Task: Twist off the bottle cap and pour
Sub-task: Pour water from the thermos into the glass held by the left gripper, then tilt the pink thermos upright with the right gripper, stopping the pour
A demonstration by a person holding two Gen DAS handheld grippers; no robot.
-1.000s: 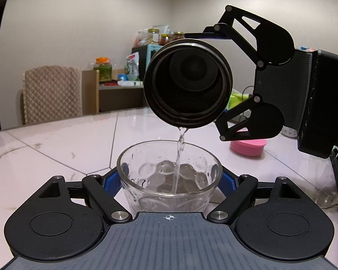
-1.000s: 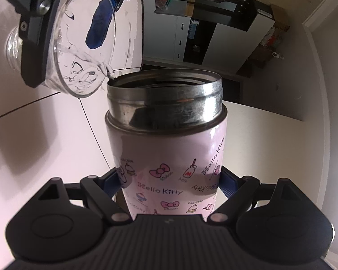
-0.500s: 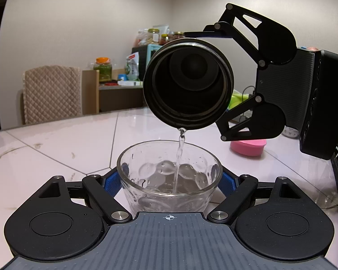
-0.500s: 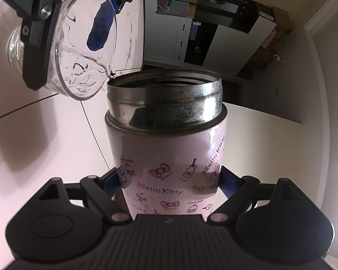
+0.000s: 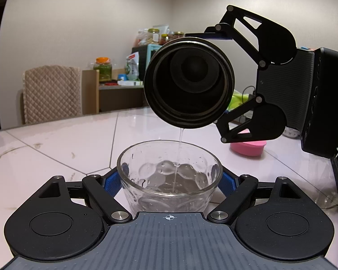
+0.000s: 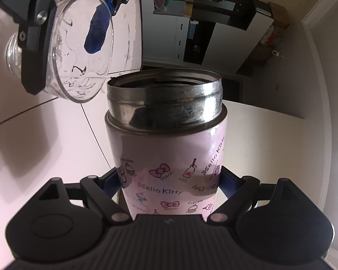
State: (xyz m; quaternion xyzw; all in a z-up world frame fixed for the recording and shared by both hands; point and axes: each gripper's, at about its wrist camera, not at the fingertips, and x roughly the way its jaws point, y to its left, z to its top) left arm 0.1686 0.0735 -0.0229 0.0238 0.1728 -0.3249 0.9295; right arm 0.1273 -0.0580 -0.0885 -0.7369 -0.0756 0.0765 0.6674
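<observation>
Glass bowl (image 5: 169,180) looked fragile and wet; your left fingers (image 5: 112,183) clamped its sides while right fingers (image 6: 228,183) gripped the steel flask (image 6: 166,148).

Pale pink flask (image 6: 166,155) printed with bows, cupcakes and black lettering, bare steel at the neck. Beside its mouth, a clear dimpled glass bowl (image 5: 169,180) between blue pads (image 5: 111,183). Behind the bowl, a pink lid (image 5: 247,147) on white marble-veined tabletop (image 5: 56,144); farther back, beige quilted chair cover (image 5: 51,92).
</observation>
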